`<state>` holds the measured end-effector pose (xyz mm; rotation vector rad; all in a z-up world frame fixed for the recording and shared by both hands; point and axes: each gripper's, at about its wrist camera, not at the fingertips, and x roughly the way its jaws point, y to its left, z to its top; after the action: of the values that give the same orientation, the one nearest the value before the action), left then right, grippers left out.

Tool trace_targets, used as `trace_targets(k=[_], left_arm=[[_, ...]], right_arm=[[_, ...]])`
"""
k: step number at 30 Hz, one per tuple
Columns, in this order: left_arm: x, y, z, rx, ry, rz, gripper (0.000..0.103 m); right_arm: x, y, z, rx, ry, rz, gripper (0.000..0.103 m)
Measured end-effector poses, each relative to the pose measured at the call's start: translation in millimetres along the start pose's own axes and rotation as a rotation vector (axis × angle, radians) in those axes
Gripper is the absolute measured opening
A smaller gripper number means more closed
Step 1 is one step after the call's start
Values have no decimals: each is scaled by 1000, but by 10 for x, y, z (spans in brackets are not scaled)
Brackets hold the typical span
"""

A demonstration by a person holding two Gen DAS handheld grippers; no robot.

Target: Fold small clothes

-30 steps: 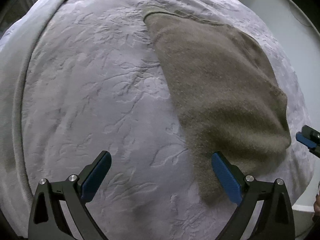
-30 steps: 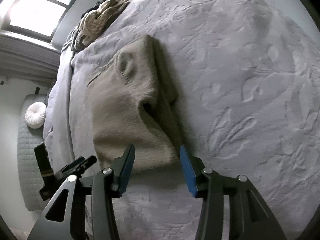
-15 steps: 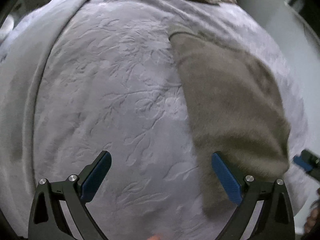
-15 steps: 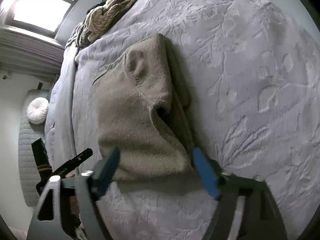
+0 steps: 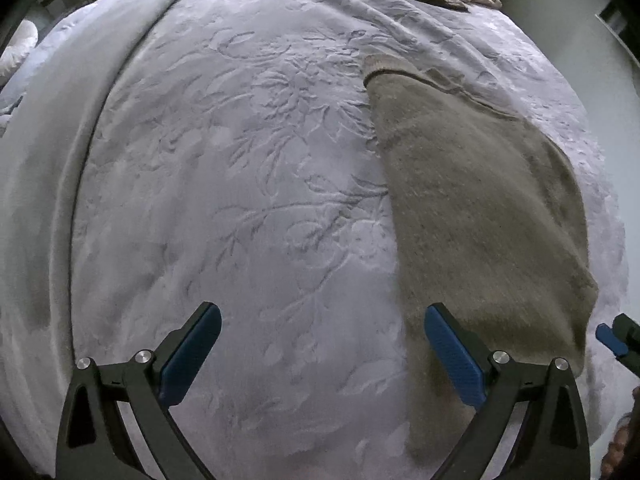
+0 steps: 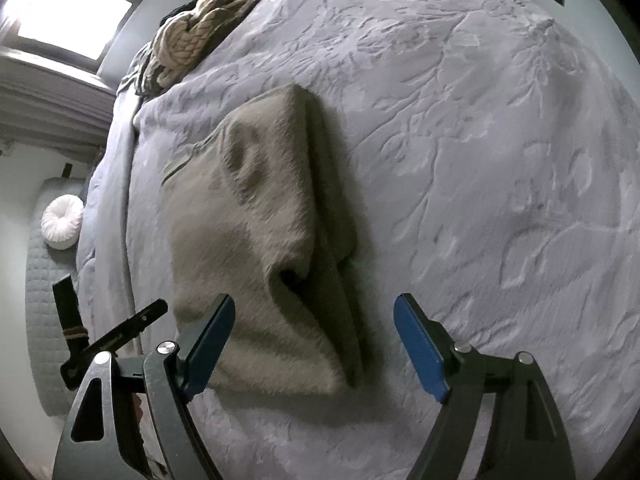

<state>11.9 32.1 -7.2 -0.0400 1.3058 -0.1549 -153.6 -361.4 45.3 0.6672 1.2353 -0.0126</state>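
Folded sweater (image 6: 256,240) on bed (image 6: 480,160): soft, probably light. Both claws, left (image 5: 322,354) and right (image 6: 314,346), stand apart, empty. Grip near hem corners.

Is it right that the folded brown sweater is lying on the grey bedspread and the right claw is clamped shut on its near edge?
Not quite. The folded brown sweater does lie on the grey bedspread, but the right claw is open, having just widened, its pads clear of the fabric. The right wrist view shows this.
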Motion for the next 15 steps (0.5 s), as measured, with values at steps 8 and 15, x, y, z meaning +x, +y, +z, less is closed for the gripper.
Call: trace_targets(k=[8,15], left_arm=[[102,-54,118,5,29,-38,102],[162,-165,207,-7,46,-49,102]], right_arm=[[120,-134,210,33,28,-7,84],[239,-201,359,45,63,7,84]])
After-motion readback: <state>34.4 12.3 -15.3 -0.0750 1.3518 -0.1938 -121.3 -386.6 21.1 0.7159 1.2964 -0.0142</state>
